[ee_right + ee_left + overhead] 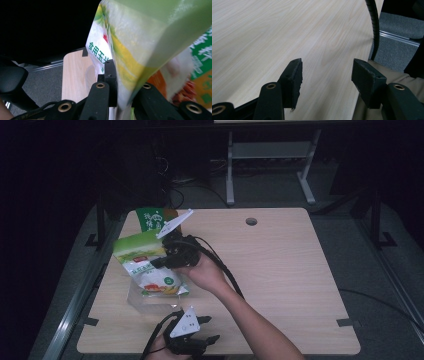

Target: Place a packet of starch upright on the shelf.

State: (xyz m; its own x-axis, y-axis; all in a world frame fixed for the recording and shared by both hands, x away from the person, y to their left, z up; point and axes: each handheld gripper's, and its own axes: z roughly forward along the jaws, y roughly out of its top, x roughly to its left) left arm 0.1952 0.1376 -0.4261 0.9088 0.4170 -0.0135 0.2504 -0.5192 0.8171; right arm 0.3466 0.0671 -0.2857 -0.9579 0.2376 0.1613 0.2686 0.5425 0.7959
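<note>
A: Bag (pixel 147 265) is clamped in the right hand-held gripper (pixel 167 261), held upright at the left side of the counter (pixel 280 270), its bottom in or just over a clear container (pixel 145 301).

B: Step?

A: Looks like mid-placement, either lowering it in or lifting it out; can't tell which. Next move needs a steady grip and clearance from the green packet (pixel 155 219) just behind it.

B: Left one?

A: Left hand-held gripper (pixel 197 332) idles at the near edge, jaws apart, nothing between them.

B: Blind spots?

A: Container walls are faint. In the right gripper view the bag (pixel 150 50) blocks most of the scene, so contact with the container can't be checked.
</note>
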